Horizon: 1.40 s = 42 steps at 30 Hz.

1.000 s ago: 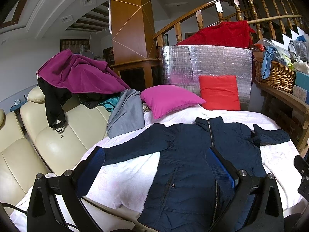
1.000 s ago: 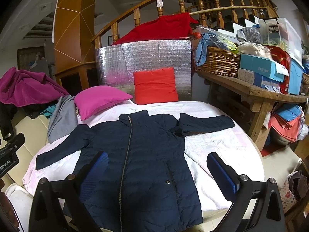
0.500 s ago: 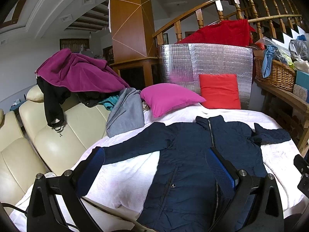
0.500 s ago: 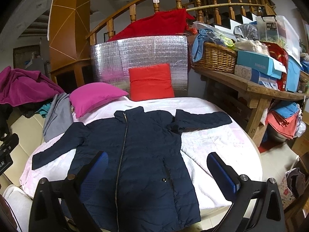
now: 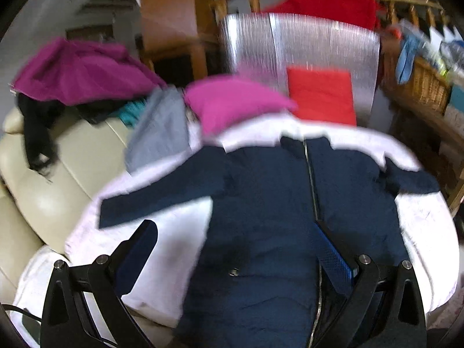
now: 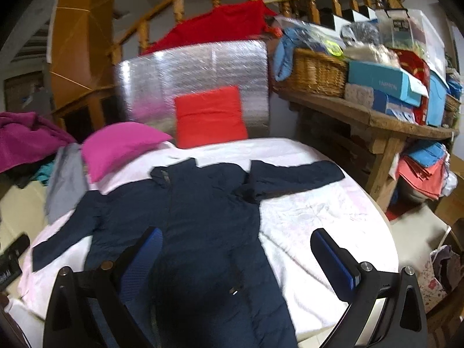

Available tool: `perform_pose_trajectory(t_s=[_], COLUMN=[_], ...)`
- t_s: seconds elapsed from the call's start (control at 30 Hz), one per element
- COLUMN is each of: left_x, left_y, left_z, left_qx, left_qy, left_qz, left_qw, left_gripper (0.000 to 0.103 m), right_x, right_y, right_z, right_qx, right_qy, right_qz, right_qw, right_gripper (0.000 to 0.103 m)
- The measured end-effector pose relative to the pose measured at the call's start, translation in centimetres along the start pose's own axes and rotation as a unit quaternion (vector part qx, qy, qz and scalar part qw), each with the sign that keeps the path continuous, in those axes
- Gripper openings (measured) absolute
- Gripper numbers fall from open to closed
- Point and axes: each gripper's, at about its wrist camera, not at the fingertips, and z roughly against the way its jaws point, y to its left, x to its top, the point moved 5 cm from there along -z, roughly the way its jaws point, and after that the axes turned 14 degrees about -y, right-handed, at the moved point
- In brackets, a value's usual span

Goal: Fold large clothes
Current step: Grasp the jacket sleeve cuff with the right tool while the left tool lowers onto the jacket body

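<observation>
Left claw [image 5: 232, 249]: released, two blue-padded fingers spread wide above the near part of the jacket; nothing between them.
Right claw [image 6: 240, 249]: released, fingers wide apart; left finger over the jacket body, right finger over the bare sheet.
Jacket [image 6: 203, 220]: one, dark navy, lying flat and front-up on the white sheet [image 6: 319, 217] just ahead of both claws; both sleeves out to the sides, zip closed down the middle.
Pillows: two beyond the collar, one pink [image 6: 121, 145], one red [image 6: 210, 116] leaning on a silver foil panel [image 6: 197, 69].
Writing: "FASHION" on a blue box [image 6: 382, 82], far right of the right claw; other labels too blurred to read.
Wicker basket [image 6: 316, 72]: one, on a wooden bench [image 6: 362, 113], holding blue cloth and plastic-wrapped items.
Under the bench: stacked folded cloths [image 6: 423, 168], blue and coral.
Sofa [image 5: 72, 168]: cream, left of the left claw, with purple, black and grey garments draped over it.
</observation>
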Motion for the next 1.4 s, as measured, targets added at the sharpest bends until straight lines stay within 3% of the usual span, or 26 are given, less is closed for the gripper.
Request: perform_pose_trajectory(t_s=[0.07,0.13,0.3,0.37,0.47,0.53,0.57,0.63,0.7,0.83,0.97,1.1,1.17,1.2,1.33,1.4], left_x=[-2.0,-3.6,-5.8,-6.4,-7.1,-7.8,-8.1,-8.5,-8.8,-9.1,-9.3,-9.8,-10.0,-10.0,-9.3,-8.2], left_y=[-1.4,-2.6,-4.8,-6.2,-7.9,-9.1,-9.5,-10.2,-10.4,-10.7,-10.4,-10.4,-10.4,-10.4,-10.0,-9.5], left_z=[-5.0,-8.9,-15.7,-17.9,-19.3,-20.2,-20.5,-21.1,-21.4,-22.2,-22.8,-22.8,-22.5,-22.6,-22.7,-22.2], left_qx=[-0.012,-0.001,0.018,0.019,0.011,0.002,-0.005,-0.014,-0.015,-0.028,-0.031,-0.030,-0.030,-0.031,-0.042,-0.044], left_qy=[0.059,0.088,0.127,0.137,0.138,0.145,0.150,0.152,0.152,0.165,0.177,0.176,0.182,0.182,0.197,0.181], left_qz=[0.008,0.005,0.006,0.000,-0.018,-0.041,-0.046,-0.061,-0.075,-0.065,-0.041,-0.030,-0.025,-0.026,-0.026,-0.010], left_qw=[0.9982,0.9961,0.9917,0.9904,0.9902,0.9886,0.9876,0.9864,0.9854,0.9838,0.9829,0.9834,0.9825,0.9824,0.9792,0.9823], left_gripper=[0.103,0.103,0.103,0.103,0.103,0.103,0.103,0.103,0.103,0.103,0.103,0.103,0.103,0.103,0.103,0.103], right_x=[-0.3,-0.9,-2.3,-3.2,-4.4,-5.5,-5.9,-6.5,-6.8,-7.7,-6.8,-6.6,-6.3,-6.0,-2.5,-0.2], right_y=[-1.5,-3.7,-10.0,-13.7,-18.4,-21.5,-22.4,-24.2,-25.0,-26.3,-26.3,-25.5,-25.2,-24.9,-21.4,-18.4], right_z=[-3.4,-7.6,-16.4,-20.3,-24.8,-27.7,-28.6,-31.0,-32.5,-35.8,-37.7,-39.7,-39.8,-39.8,-38.3,-36.6], right_qx=[-0.014,-0.024,-0.028,-0.029,0.020,0.025,0.025,0.012,-0.003,-0.024,-0.046,-0.075,-0.073,-0.065,-0.033,-0.004], right_qy=[0.013,0.035,0.077,0.098,0.105,0.108,0.108,0.114,0.122,0.143,0.135,0.130,0.120,0.111,0.068,0.045], right_qz=[-0.010,-0.033,-0.124,-0.202,-0.349,-0.434,-0.452,-0.473,-0.471,-0.489,-0.475,-0.426,-0.422,-0.424,-0.387,-0.364], right_qw=[1.000,0.999,0.989,0.974,0.931,0.894,0.885,0.874,0.874,0.860,0.868,0.892,0.896,0.896,0.919,0.930], right_gripper=[0.103,0.103,0.103,0.103,0.103,0.103,0.103,0.100,0.093,0.080,0.072,0.032,0.024,0.015,0.013,0.013])
